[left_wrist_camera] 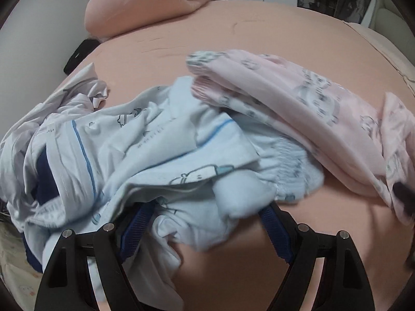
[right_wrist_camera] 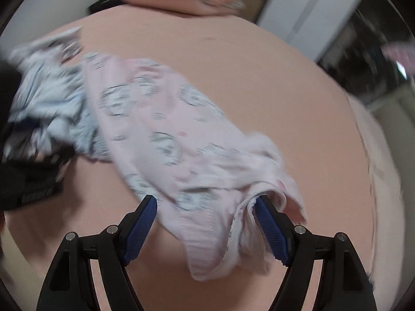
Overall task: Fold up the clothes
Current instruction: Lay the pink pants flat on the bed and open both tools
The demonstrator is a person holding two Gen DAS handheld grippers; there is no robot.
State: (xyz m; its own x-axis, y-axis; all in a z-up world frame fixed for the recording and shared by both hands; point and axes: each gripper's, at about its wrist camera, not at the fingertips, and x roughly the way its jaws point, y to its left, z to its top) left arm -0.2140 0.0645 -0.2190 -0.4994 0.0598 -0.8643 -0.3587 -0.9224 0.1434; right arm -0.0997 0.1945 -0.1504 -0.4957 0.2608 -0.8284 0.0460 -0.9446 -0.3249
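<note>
Little of the folding looked done. On the pink bed sheet [left_wrist_camera: 259, 39] a heap of light blue clothes [left_wrist_camera: 160, 150] lay crumpled, with white and dark blue pieces tangled in at its left edge, and none of it was flat or stacked. The pink printed garment [right_wrist_camera: 166, 134] stretched beside the heap, overlapping its right side, loosely doubled lengthwise but with its waistband end bunched.

The left gripper [left_wrist_camera: 205, 207] had its jaws wide apart, straddling the near edge of the blue heap without pinching it. The right gripper [right_wrist_camera: 206, 202] also stood apart, the pink waistband lying between its fingers, one pad touching the cloth, nothing clamped.

I judged the pink piece barely begun and the whole heap left to do
</note>
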